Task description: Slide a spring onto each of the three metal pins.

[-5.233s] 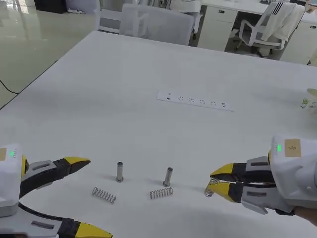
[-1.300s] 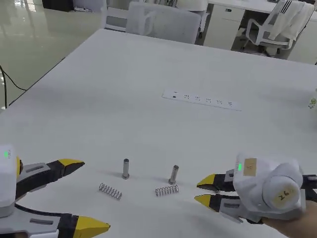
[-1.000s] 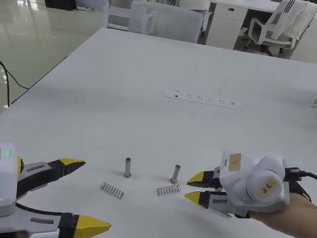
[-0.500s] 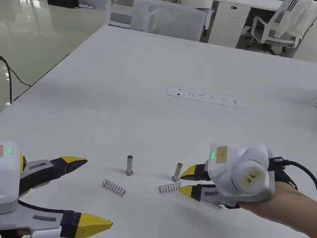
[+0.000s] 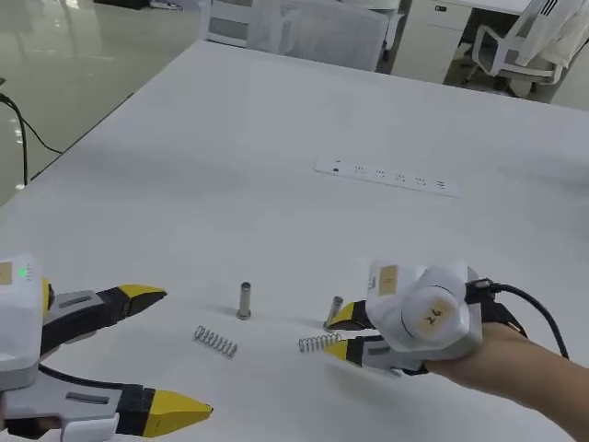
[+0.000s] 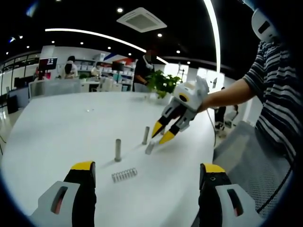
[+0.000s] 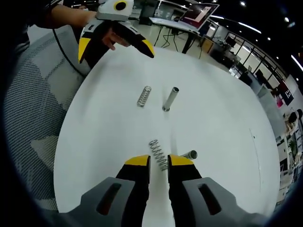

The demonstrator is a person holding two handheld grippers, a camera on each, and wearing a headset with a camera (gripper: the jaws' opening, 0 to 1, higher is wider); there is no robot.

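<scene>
Two upright metal pins [image 5: 244, 301] [image 5: 334, 310] stand on the white table [image 5: 276, 138], the right one partly behind my right gripper [image 5: 339, 332]. One spring [image 5: 215, 341] lies in front of the left pin. A second spring [image 5: 317, 343] lies beside the right pin, its end reaching between the right gripper's fingertips. In the right gripper view that spring [image 7: 158, 153] runs into the narrow gap of the right gripper [image 7: 160, 161], whose jaws stand slightly apart and do not pinch it. My left gripper [image 5: 166, 350] hovers wide open at the near left, holding nothing.
A white power strip [image 5: 386, 175] lies across the table's middle. Office chairs [image 5: 294, 28] stand past the far edge. In the left gripper view the person's striped torso [image 6: 272, 104] is at the right, close to the table's near edge.
My right gripper has moved left across the table, from beyond the right pin to that pin's spring, jaws still slightly apart. The left gripper stayed open in place.
</scene>
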